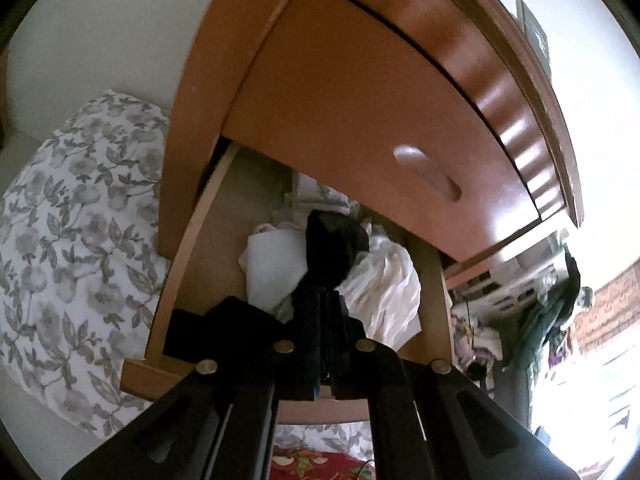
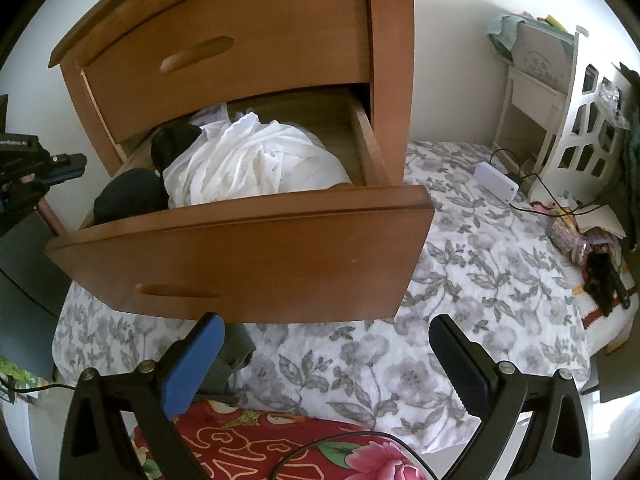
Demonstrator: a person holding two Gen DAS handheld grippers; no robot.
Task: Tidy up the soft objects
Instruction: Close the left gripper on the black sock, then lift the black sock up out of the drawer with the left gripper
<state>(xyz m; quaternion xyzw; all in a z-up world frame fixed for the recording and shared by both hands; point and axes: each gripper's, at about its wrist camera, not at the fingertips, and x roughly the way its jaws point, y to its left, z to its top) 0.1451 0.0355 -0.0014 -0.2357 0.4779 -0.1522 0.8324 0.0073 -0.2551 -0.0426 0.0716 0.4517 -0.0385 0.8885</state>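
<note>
left gripper (image 1: 324, 300) is clamped on a black sock (image 1: 334, 240) over the open drawer (image 2: 240, 248), white cloth (image 2: 256, 164) at 3 o'clock, right gripper (image 2: 326, 360) spread wide, idle so i'm out of the way.

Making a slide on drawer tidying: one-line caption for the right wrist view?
Open right gripper hovers before the pulled-out lower drawer holding white cloth.

The nightstand (image 2: 256, 240) is orange-brown wood, smooth with a soft sheen on its drawer fronts. In the open drawer lies thin, crinkled white cloth (image 2: 256, 164) beside matt black fabric (image 2: 128, 196). The bedsheet (image 2: 480, 264) is matt floral cotton-like cloth. The right tongs (image 2: 326, 364) are matt black plastic with a blue pad (image 2: 196, 364).
</note>
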